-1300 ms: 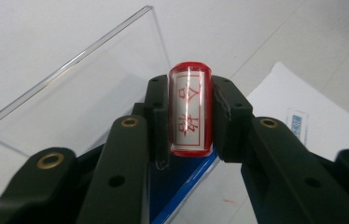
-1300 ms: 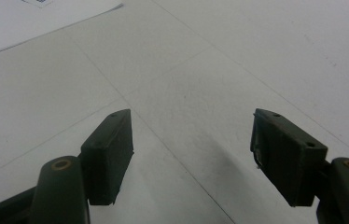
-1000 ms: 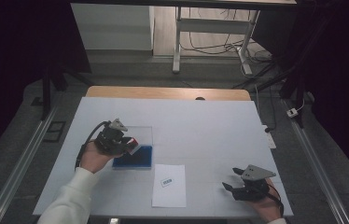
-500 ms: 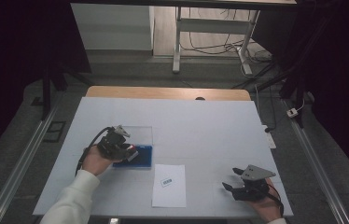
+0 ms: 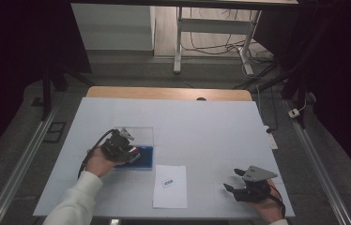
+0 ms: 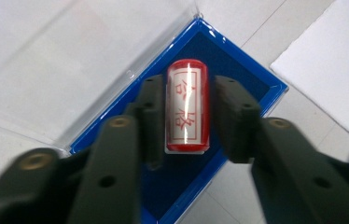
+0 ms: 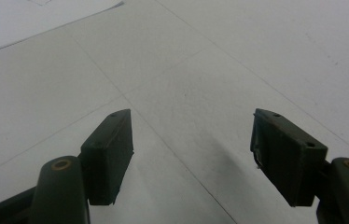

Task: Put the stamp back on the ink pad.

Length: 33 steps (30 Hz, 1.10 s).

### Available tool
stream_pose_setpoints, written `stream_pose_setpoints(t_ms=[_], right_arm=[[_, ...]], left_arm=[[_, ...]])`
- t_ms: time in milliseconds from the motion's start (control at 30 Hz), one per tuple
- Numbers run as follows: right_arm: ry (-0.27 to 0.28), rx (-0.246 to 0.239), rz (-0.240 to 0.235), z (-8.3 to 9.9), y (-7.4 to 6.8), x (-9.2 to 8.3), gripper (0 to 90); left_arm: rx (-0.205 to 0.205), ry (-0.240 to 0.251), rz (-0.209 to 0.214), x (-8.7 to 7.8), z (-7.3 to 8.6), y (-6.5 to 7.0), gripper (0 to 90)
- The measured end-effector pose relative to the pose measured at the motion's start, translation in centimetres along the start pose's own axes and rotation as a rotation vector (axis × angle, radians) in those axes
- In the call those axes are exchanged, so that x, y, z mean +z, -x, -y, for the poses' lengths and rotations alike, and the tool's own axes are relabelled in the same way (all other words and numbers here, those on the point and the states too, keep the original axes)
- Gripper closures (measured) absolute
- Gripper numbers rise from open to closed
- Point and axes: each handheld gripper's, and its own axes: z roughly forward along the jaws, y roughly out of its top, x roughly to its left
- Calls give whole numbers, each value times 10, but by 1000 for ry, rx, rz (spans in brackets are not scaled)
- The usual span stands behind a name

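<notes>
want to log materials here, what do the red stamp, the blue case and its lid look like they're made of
The stamp looks like glossy red plastic: a bright glare streak runs along its pale face with red characters. The case seems hard blue plastic with shiny raised edges; its dark blue inside looks matte, perhaps an ink pad or felt. The lid looks like clear plastic, since the white table shows through it.

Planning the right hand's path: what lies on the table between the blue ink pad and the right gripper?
In the high view, a white paper sheet lies between blue ink pad and right gripper.
</notes>
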Motion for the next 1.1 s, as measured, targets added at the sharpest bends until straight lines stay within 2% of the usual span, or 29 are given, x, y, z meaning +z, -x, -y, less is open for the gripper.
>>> stream_pose_setpoints(t_ms=[67,167,300,467,733,867,1000,1100], right_arm=[[-1,0,0,0,0,0,293],[1,0,0,0,0,0,293],[3,2,0,0,0,0,293],[13,0,2,0,0,-2,293],[10,4,0,0,-1,-2,293],[14,4,2,1,0,-2,292],[15,10,5,1,0,-3,292],[16,8,8,2,1,-4,292]], left_arm=[[-11,24,-3,-3,1,-1,543],[-35,59,-33,-10,2,0,401],[-44,114,-50,-20,6,4,306],[-13,172,-54,-34,18,16,292],[2,241,-64,-49,49,32,294],[0,267,-72,-52,65,37,294],[-19,292,-71,-50,81,41,294],[-31,292,-62,-47,91,42,294]])
